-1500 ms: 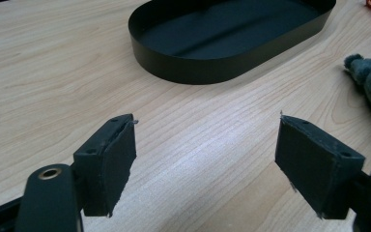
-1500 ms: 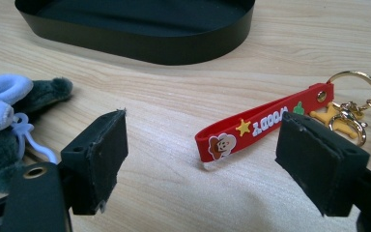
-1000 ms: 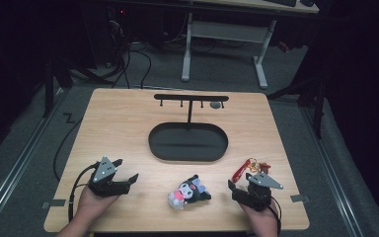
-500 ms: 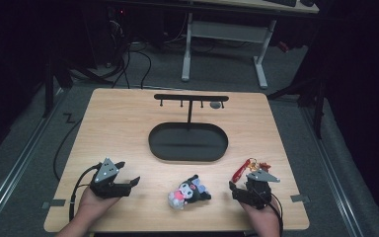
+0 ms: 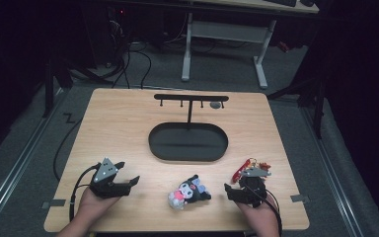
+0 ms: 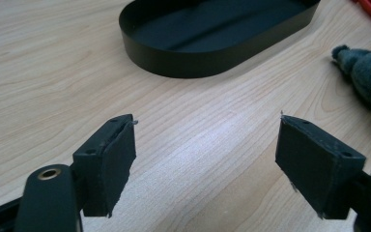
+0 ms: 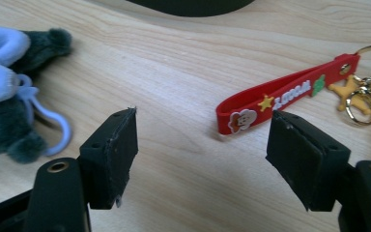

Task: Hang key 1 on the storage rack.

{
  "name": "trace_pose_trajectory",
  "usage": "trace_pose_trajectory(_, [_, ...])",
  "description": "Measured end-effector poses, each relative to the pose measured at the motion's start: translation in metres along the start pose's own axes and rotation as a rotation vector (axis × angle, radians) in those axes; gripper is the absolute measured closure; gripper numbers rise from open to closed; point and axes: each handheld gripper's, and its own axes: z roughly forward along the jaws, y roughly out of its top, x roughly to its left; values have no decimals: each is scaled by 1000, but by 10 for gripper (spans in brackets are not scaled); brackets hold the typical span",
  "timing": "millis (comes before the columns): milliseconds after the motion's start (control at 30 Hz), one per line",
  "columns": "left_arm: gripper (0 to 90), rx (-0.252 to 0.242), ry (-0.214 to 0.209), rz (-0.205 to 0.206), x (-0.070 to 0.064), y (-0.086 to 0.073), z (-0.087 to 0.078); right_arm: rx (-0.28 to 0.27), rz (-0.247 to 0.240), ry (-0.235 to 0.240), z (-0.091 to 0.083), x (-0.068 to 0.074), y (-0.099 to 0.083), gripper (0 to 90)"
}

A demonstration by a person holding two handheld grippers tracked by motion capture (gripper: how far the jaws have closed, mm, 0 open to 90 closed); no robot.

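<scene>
So both tools are sitting low at the near edge of the bench, one at each corner, and both have their jaws spread wide with nothing between them. The right tool is the one that matters here: the red strap keychain lies on the wood just ahead of it and off toward its right jaw, close but not touching. The strap's long axis runs diagonally, its near end pointing back at the gap between the jaws and its ring end with the little gold charm angling away to the right. From above, the keychain sits right beside the right tool, on its far side, so that hand is clearly the nearer one. The left tool is well apart from it, with the plush toy lying between the two hands. Behind all that sits the black oval tray with a hook rack behind it; I think something small hangs on one peg, but it's too tiny to tell.
</scene>
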Motion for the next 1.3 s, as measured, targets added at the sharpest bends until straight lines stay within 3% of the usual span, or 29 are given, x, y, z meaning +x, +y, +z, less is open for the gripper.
trace_pose_trajectory(100, [225,0,15,15,1,1,0,23,-4,-5,-1,2,3,275])
trace_pose_trajectory(133, [225,4,11,14,3,0,2,57,15,4,0,3,6,282])
trace_pose_trajectory(167, [225,4,11,14,3,0,2,57,15,4,0,3,6,282])
trace_pose_trajectory(200, [225,9,20,34,3,0,3,98,32,24,3,4,9,296])
trace_pose_trajectory(333, [225,1,9,30,3,1,2,172,26,34,7,9,13,309])
trace_pose_trajectory(433, [225,-6,5,38,2,2,0,212,-5,29,9,12,13,309])
trace_pose_trajectory(600, [225,-11,0,37,1,2,0,278,18,33,9,4,9,318])
trace_pose_trajectory(667, [226,-4,-4,37,1,3,3,284,24,38,7,-1,8,360])
trace_pose_trajectory(900, [226,8,-20,44,-4,4,8,273,53,42,0,-16,8,369])
trace_pose_trajectory(1300, [227,-4,-30,51,-8,5,4,239,76,52,-15,-26,-1,381])
